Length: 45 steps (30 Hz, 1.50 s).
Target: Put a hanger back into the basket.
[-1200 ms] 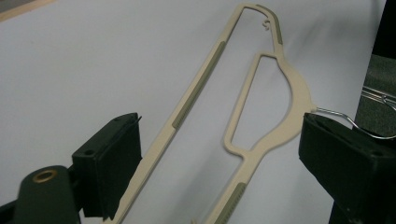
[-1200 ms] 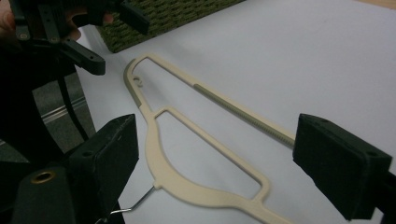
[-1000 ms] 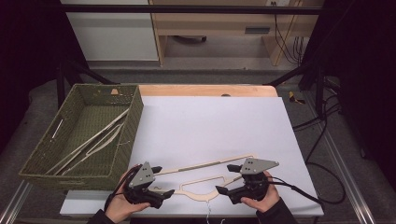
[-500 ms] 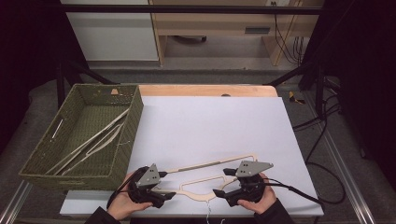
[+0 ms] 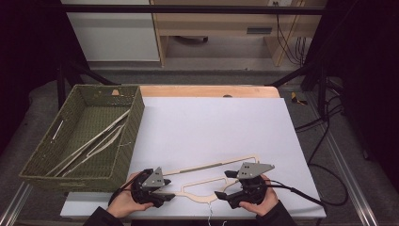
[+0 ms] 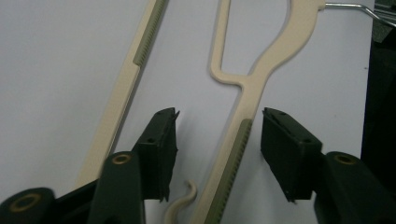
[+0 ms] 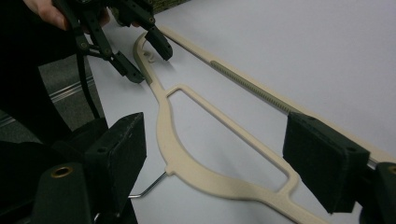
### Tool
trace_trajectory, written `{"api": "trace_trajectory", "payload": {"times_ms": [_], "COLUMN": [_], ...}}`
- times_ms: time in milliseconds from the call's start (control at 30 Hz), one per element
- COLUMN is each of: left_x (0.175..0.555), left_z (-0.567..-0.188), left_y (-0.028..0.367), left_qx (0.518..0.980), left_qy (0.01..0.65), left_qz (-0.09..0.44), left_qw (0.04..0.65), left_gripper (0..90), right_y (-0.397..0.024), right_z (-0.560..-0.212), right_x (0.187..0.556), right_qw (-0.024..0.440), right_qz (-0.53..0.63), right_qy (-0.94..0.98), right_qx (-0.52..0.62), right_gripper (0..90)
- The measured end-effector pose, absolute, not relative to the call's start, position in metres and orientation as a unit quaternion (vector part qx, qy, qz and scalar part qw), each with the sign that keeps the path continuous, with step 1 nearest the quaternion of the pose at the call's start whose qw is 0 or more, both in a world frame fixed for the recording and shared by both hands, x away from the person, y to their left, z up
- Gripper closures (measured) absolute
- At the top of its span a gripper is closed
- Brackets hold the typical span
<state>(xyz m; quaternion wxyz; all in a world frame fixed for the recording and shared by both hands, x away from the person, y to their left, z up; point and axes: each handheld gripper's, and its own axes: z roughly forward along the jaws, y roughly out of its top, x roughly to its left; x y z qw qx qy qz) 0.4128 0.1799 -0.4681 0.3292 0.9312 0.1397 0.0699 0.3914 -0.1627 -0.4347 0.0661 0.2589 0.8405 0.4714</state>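
While the right gripper (image 5: 231,184) keeps its place with jaws apart around the hanger's (image 5: 207,181) right shoulder, the left gripper (image 5: 162,189) has just been closing its jaws; they now stand half open, the hanger's left arm between them, pads not touching it. Compared with a second ago, both hands sit slightly nearer the front edge. The hanger lies flat on the white sheet (image 5: 211,122), its wire hook hard to make out. A green basket (image 5: 127,155) stands close at the left; the far half of the sheet gives open room.
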Motion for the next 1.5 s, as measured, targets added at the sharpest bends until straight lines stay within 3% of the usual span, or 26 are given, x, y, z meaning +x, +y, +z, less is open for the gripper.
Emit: {"api": "trace_trajectory", "payload": {"times_ms": [200, 567, 633, 733, 1500], "left_x": [0.415, 0.421, 0.421, 0.419, 0.414], "left_z": [-0.469, -0.468, -0.468, -0.467, -0.465], "left_y": [0.182, 0.179, 0.179, 0.177, 0.174], "left_qx": [0.935, 0.941, 0.942, 0.943, 0.948], "left_qy": [0.125, 0.100, 0.098, 0.092, 0.072], "left_qz": [0.061, 0.043, 0.039, 0.035, 0.056], "left_qw": [0.327, 0.321, 0.319, 0.317, 0.305], "left_gripper": [56.1, 60.6, 63.5, 75.6, 77.1], "right_y": [-0.163, -0.165, -0.165, -0.165, -0.164], "right_z": [-0.434, -0.431, -0.431, -0.431, -0.433], "right_x": [0.392, 0.394, 0.394, 0.394, 0.396], "right_qw": [0.068, 0.071, 0.072, 0.071, 0.070], "right_qz": [0.472, 0.475, 0.475, 0.475, 0.477], "right_qy": [0.840, 0.836, 0.837, 0.837, 0.836], "right_qx": [0.259, 0.264, 0.263, 0.263, 0.264], "right_gripper": [20.3, 19.7, 19.6, 19.6, 19.5]}}
